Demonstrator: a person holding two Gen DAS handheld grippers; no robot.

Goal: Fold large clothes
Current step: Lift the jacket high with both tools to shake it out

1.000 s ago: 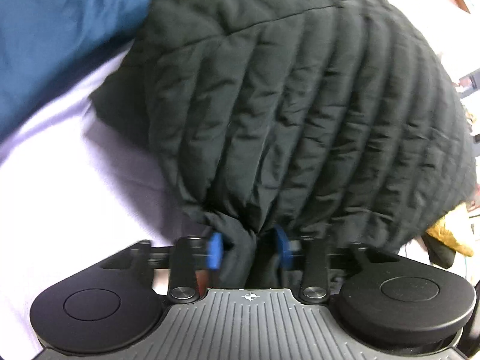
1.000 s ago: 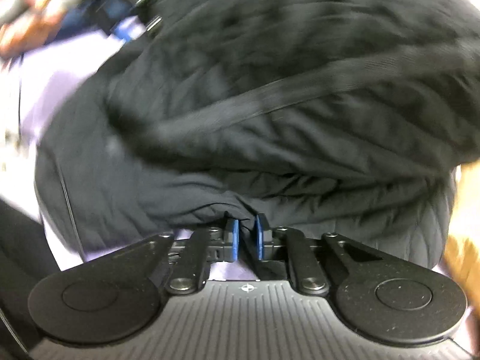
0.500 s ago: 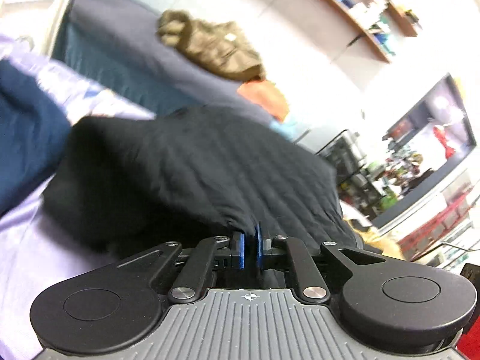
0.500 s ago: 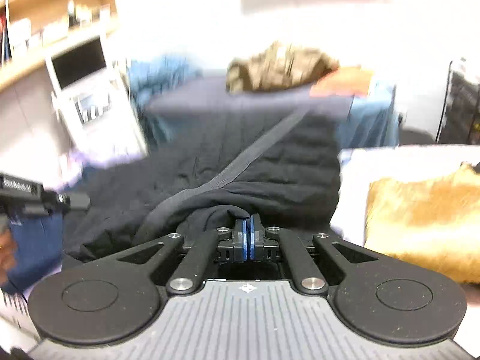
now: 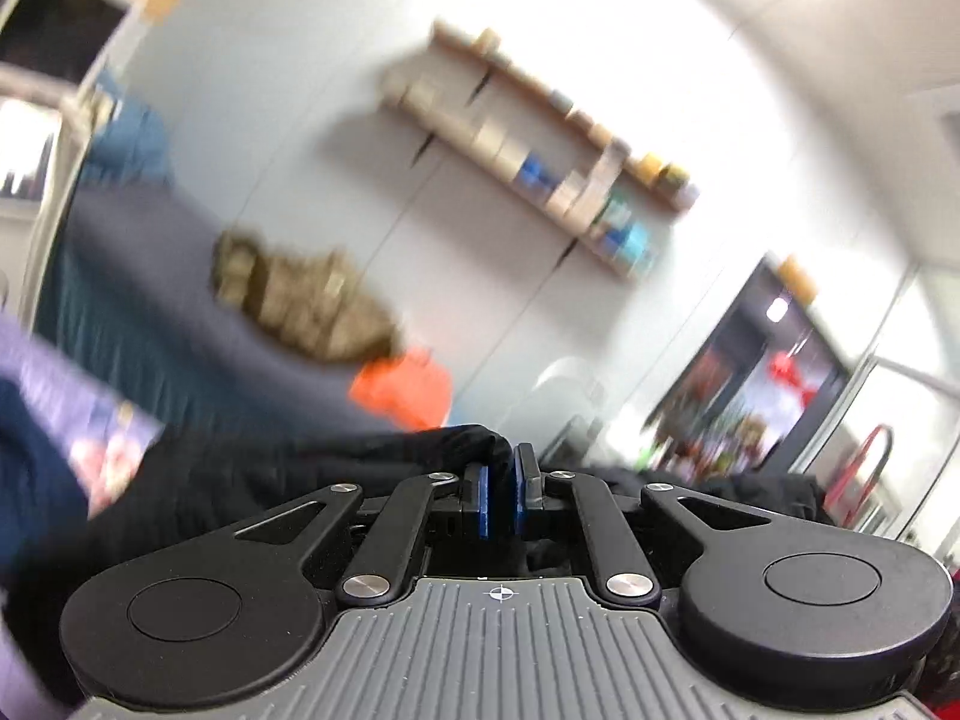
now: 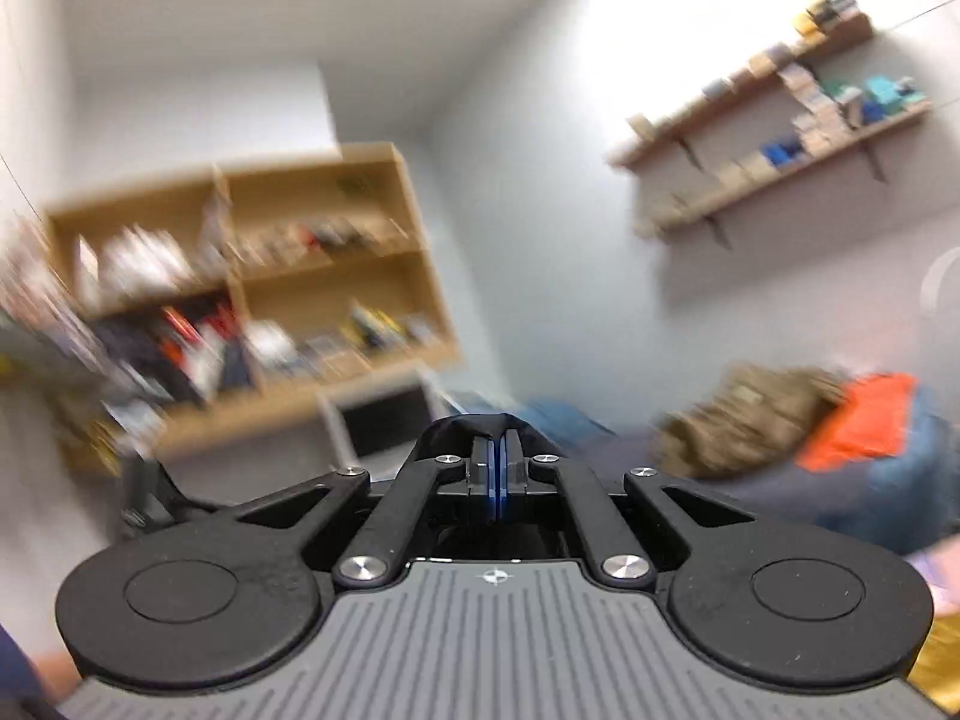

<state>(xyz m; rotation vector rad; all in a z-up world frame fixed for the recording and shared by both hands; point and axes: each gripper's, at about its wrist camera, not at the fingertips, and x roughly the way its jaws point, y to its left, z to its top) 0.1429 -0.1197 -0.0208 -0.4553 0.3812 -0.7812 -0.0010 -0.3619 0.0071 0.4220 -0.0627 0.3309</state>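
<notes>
Black quilted cloth, one large jacket [image 5: 288, 480], is pinched in both claws at once. The left claw [image 5: 501, 501] has its two blue pads pressed onto a bunched fold of it, and the rest of the garment spreads away to the left and right just beyond the fingers, low in the left wrist view. The right claw [image 6: 497, 480] is squeezed nearly flat together, with a thin edge of the same black cloth humped over the fingertips. Both claws point about level into the room. Behind them one dark sofa [image 5: 180, 324] carries two loose garments, one camouflage [image 5: 300, 306] and one orange [image 5: 408, 387], touching each other. Two wall shelves [image 6: 774, 138] hold small boxes, too blurred to count. One wooden bookcase [image 6: 252, 288] shows in the right wrist view.
</notes>
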